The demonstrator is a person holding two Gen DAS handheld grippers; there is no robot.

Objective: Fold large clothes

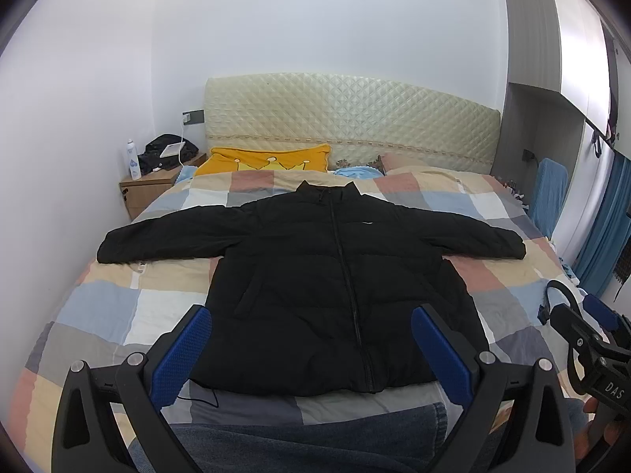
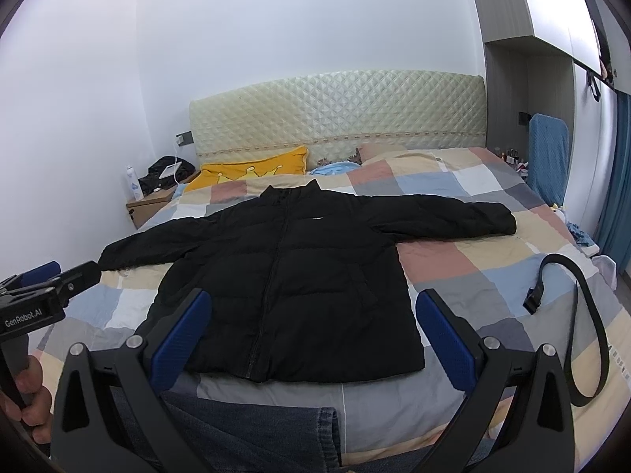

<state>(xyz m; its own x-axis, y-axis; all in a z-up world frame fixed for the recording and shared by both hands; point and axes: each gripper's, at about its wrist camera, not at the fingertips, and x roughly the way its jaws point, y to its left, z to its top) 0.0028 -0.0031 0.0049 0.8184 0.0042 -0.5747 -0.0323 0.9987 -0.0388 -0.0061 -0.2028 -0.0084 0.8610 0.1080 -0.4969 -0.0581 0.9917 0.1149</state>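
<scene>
**Black jacket spread flat, both grippers held above its hem**

On the side of the left gripper point(image 2: 33, 295), as the right wrist view shows it, I read "GenRobot.AI". On the body of the right gripper point(image 1: 583, 327), seen from the left wrist view, stand the letters "DAS"; the rest is cut off.

The black puffer jacket point(image 1: 335, 276) lies face up on the checked quilt point(image 1: 110, 307), zipped, sleeves stretched out to both sides, collar toward the quilted headboard point(image 1: 351, 118). Its hem is just ahead of the fingertips of both grippers, between the blue pads point(image 1: 185, 347). The fingers of each gripper stand wide apart and hold nothing.

Only the right wrist view shows the whole black belt point(image 2: 591, 315), which curls on the quilt to the right of the right fingers; the left view catches just its buckle end. A hand point(image 2: 29, 390) on the left gripper's handle is also plain there. A yellow crown pillow point(image 1: 272, 159) lies beyond the collar.
</scene>
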